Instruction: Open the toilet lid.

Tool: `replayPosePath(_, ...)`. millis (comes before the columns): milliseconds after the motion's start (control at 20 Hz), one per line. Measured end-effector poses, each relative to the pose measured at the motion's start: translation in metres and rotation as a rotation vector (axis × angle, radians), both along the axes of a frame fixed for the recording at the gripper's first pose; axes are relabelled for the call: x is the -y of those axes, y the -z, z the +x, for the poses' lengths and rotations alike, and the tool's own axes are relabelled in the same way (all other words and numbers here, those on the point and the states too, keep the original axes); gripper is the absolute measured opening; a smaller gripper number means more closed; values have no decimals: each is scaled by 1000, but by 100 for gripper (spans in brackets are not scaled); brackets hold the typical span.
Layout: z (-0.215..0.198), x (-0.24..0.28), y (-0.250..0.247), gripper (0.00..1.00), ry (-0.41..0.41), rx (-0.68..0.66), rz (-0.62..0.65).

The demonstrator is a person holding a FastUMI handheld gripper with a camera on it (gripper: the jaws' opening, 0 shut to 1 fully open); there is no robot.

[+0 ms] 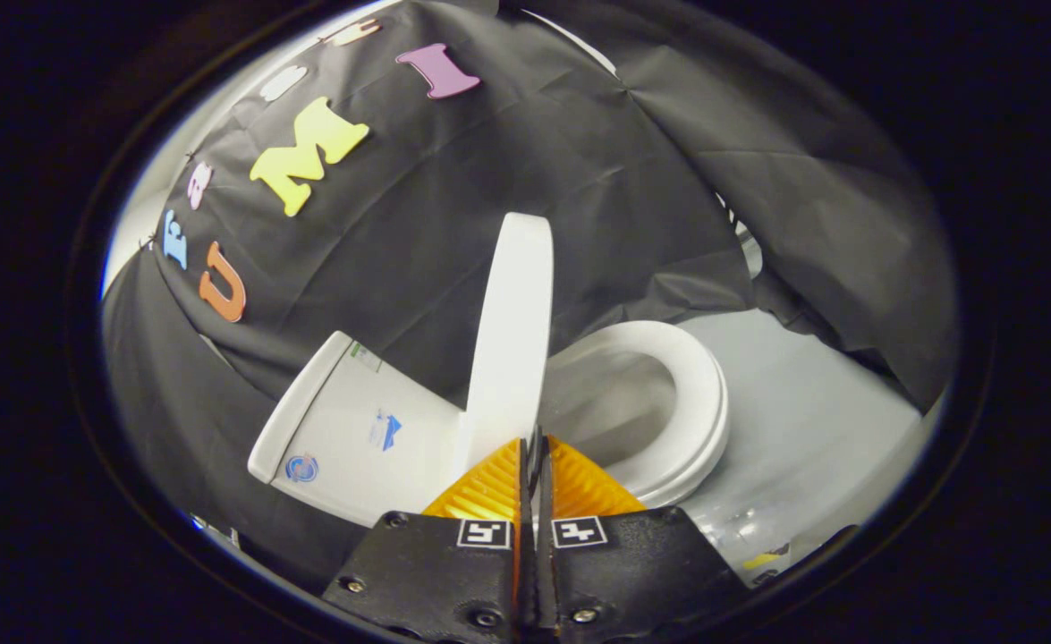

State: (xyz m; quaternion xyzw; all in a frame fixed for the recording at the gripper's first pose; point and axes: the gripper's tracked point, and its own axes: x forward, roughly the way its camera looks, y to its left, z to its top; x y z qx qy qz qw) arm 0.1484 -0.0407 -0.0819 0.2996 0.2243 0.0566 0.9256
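**Operator:** Gripper view has my gripper (535, 447) with its two orange fingers (489, 487) pressed together, only a thin dark seam between them. I see nothing caught in that seam. The tips sit right against the lower edge of the toilet lid (512, 340), though I can't tell whether they touch it.

**Second:** Where does the lid stand?

**Operator:** Raised, close to upright, seen almost edge-on as a narrow white band rising just beyond my fingertips. Its rounded top edge shows against the black cloth wall (632, 197).

**Second:** And either side of it?

**Operator:** On one side is the tank (355, 429), a white box with a flat cover whose rim runs toward the cloth; there are a few small stickers on its face. On the other side the seat (682, 394) lies down, its ring curving around the open bowl (597, 402). The lid's foot meets the toilet between tank and seat.

**Second:** Any room to move?

**Operator:** Past the seat's outer rim there is pale grey floor (811, 420) running up to where the cloth hangs down. On the tank side the cloth comes close behind the tank's far corner. Above the lid's top edge, open space before the wall.
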Motion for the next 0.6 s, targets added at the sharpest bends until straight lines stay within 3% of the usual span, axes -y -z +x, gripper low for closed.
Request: replayPosePath(600, -3, -33, -30, 5, -28, 57, -107)
